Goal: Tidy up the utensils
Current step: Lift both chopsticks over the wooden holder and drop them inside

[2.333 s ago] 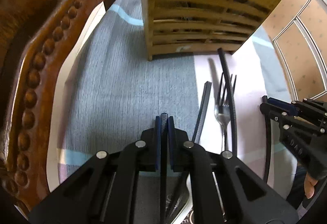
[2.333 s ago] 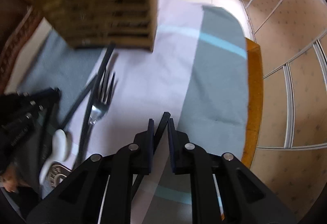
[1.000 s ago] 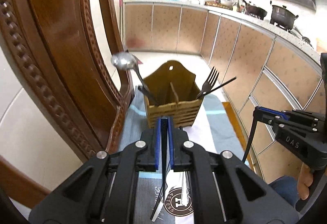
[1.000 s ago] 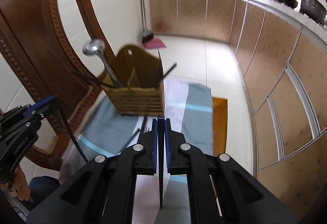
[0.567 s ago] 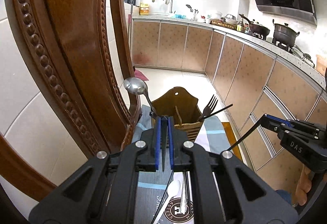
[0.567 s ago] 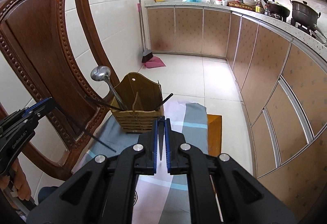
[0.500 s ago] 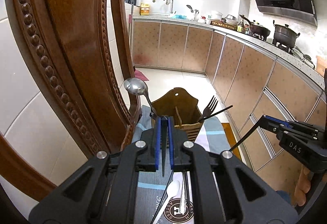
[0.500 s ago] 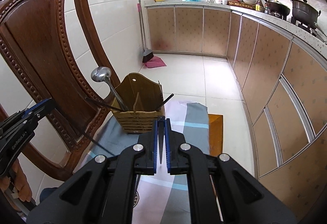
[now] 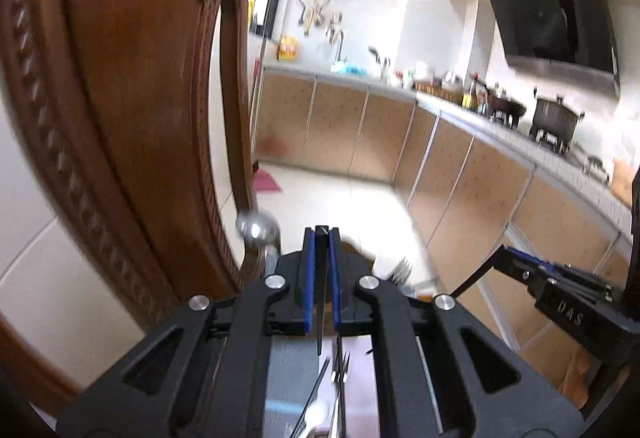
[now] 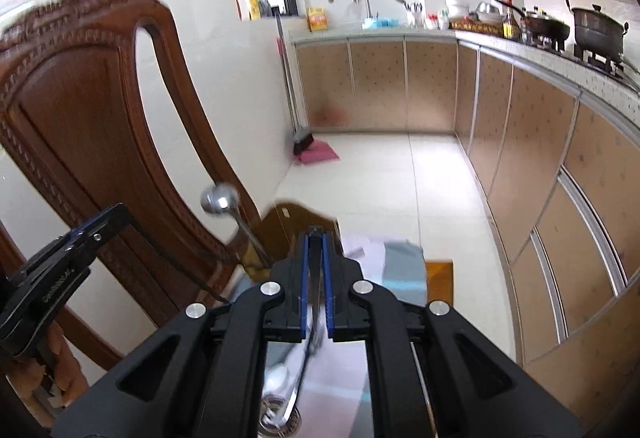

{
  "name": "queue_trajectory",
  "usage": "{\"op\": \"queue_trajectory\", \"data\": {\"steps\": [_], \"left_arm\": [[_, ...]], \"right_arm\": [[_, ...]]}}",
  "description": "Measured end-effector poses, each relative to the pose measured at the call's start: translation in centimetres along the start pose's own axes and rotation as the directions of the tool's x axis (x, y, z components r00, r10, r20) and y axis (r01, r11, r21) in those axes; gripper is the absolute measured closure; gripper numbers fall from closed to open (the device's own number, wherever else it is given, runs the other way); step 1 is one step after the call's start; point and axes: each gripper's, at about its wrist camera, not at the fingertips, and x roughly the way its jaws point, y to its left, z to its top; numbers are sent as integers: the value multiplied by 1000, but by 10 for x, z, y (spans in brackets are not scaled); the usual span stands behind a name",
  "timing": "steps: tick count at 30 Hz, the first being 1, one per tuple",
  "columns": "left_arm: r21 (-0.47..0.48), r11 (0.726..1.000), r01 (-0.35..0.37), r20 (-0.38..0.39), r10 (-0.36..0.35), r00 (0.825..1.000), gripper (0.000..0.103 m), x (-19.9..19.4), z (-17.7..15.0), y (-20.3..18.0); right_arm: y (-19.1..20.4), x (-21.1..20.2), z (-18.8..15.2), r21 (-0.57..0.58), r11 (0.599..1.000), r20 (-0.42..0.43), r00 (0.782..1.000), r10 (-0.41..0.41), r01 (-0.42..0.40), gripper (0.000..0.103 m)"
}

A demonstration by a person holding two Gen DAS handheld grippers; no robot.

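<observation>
A: Black, thin and straight: that is the chopstick (image 9: 321,278) pinched between the blue pads of the left gripper (image 9: 321,242), seen from the left wrist. The jaws are narrow, clamped on it, and it hangs down below them. Further right the right gripper (image 9: 520,264) shows too, with its own black chopstick (image 9: 474,280) slanting down out of it.

B: And the rest of the cutlery?

A: Low in that view, between the gripper's arms, a fork (image 9: 340,372) and a white spoon (image 9: 316,412) lie on the table. The wooden holder (image 9: 362,258) is mostly hidden behind the fingers; a steel ladle (image 9: 256,228) sticks up from it beside the carved chair (image 9: 120,98).

B: The right wrist view?

A: The right gripper (image 10: 315,238) is likewise nearly closed on a dark chopstick (image 10: 315,278) that runs down through its jaws. Just ahead stands the wooden holder (image 10: 296,222) with the ladle (image 10: 220,198) leaning out. At the left edge is the left gripper (image 10: 108,224), holding its thin stick.

B: Why one stick apiece?

A: I judge each is held high so its tip clears the holder's rim for dropping in.
</observation>
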Motion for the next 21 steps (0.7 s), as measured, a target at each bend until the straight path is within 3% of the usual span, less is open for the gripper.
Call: {"op": "queue_trajectory", "data": {"steps": [9, 13, 21], "left_arm": [[84, 996, -34, 153, 21, 988, 96, 28, 41, -20], [113, 992, -56, 124, 41, 991, 96, 58, 37, -21], [73, 995, -74, 51, 70, 996, 96, 123, 21, -2]], "right_arm": [[24, 6, 62, -58, 998, 143, 989, -25, 34, 96], [27, 33, 65, -73, 996, 159, 987, -35, 48, 96], [14, 102, 51, -41, 998, 108, 993, -38, 43, 96]]}}
